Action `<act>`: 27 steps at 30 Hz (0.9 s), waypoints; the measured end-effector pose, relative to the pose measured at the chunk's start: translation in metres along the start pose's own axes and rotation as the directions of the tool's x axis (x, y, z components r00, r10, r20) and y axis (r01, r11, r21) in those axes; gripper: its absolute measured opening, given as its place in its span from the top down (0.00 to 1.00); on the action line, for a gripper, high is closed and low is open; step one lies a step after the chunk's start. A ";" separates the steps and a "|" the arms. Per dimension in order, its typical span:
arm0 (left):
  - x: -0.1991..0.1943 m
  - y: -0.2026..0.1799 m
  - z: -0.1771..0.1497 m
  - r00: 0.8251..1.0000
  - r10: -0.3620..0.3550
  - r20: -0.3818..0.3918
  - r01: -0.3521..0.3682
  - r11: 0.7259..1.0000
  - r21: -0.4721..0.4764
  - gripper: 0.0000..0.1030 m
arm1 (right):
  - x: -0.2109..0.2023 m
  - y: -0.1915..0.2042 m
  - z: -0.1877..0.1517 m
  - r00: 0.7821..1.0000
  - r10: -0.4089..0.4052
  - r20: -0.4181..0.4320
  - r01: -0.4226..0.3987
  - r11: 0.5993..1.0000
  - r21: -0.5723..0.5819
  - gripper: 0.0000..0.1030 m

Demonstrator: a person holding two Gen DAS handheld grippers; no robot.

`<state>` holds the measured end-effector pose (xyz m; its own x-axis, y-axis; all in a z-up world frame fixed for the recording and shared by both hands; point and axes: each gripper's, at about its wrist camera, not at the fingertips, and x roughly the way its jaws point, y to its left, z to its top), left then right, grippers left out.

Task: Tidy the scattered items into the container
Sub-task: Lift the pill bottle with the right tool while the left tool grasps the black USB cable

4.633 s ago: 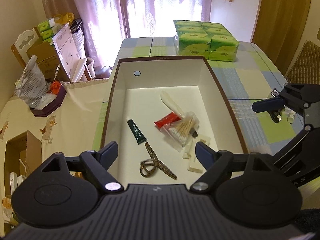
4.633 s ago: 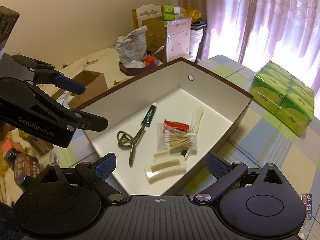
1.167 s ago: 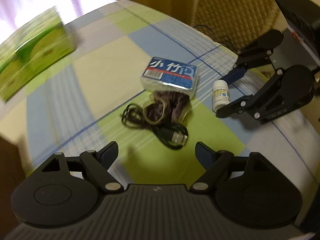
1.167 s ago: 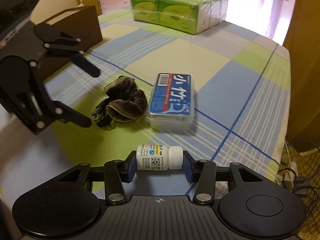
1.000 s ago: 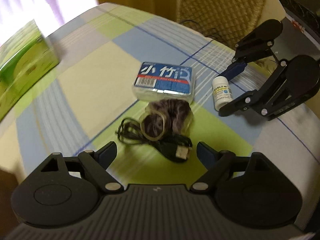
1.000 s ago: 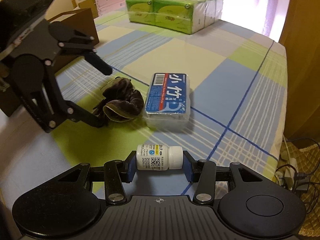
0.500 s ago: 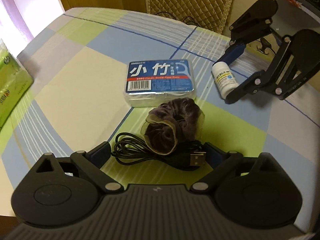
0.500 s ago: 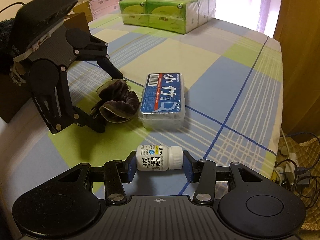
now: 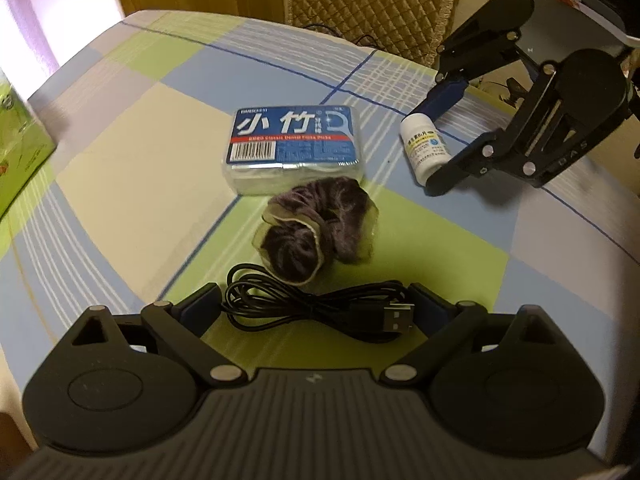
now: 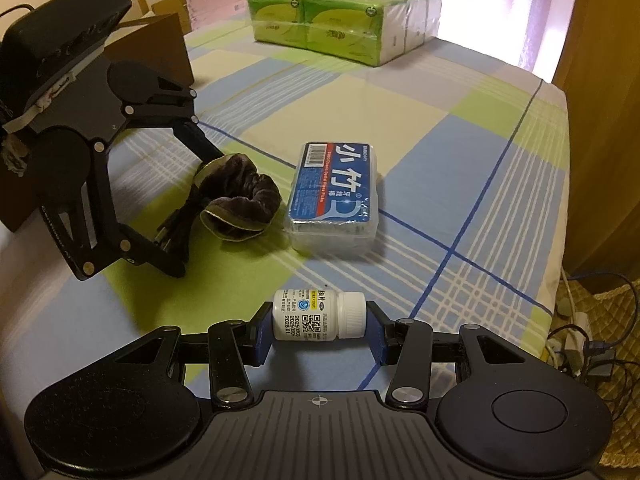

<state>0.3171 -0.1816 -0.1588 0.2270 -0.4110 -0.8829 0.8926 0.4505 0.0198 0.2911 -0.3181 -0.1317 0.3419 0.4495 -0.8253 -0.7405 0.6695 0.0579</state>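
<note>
A coiled black USB cable (image 9: 316,308) lies on the checked tablecloth between the fingers of my left gripper (image 9: 314,300). That gripper is open wide and its pads stand clear of the cable. Just beyond the cable sits a dark velvet scrunchie (image 9: 316,236), and behind that a blue box of dental floss picks (image 9: 294,144). My right gripper (image 10: 318,322) is shut on a white pill bottle (image 10: 316,316), held sideways by its base and cap just above the cloth. The brown container box (image 10: 160,52) stands at the back left, partly hidden behind the left gripper (image 10: 188,212).
A green pack of tissue boxes (image 10: 344,16) sits at the table's far end. The table edge runs down the right, with wires and a power strip (image 10: 592,344) on the floor below. A quilted chair back (image 9: 376,4) stands beyond the far edge.
My left gripper has dropped closer to the cable, so its fingers now stand on either side of it. The right gripper keeps still with the bottle in it.
</note>
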 end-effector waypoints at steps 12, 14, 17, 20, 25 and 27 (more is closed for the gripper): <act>-0.004 -0.027 -0.002 0.991 0.105 -0.080 -0.115 0.986 -0.120 0.07 | -0.001 0.017 -0.006 1.000 -0.010 -0.008 0.010 0.999 -0.049 0.52; -0.008 -0.031 -0.006 0.988 0.120 -0.092 -0.135 0.976 -0.172 0.07 | -0.002 0.021 -0.008 1.000 -0.009 -0.011 0.009 0.998 -0.057 0.52; -0.014 -0.040 -0.014 0.986 0.138 -0.098 -0.158 0.956 -0.248 0.07 | -0.003 0.027 -0.009 1.000 -0.009 -0.017 0.008 0.998 -0.066 0.52; -0.020 -0.050 -0.022 0.982 0.159 -0.104 -0.182 0.939 -0.291 0.07 | -0.003 0.033 -0.009 1.000 -0.006 -0.024 0.005 0.997 -0.071 0.52; -0.034 -0.066 -0.040 0.978 0.175 -0.116 -0.204 0.923 -0.326 0.08 | -0.002 0.046 -0.011 0.999 -0.006 -0.035 0.003 0.997 -0.083 0.52; -0.039 -0.071 -0.046 0.976 0.183 -0.119 -0.213 0.915 -0.342 0.08 | -0.001 0.051 -0.010 0.999 -0.003 -0.046 -0.002 0.996 -0.089 0.52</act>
<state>0.2273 -0.1610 -0.1470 0.3384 -0.2247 -0.9138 0.6357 0.7706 0.0459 0.2472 -0.2905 -0.1339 0.3169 0.4203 -0.8503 -0.7895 0.6137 0.0092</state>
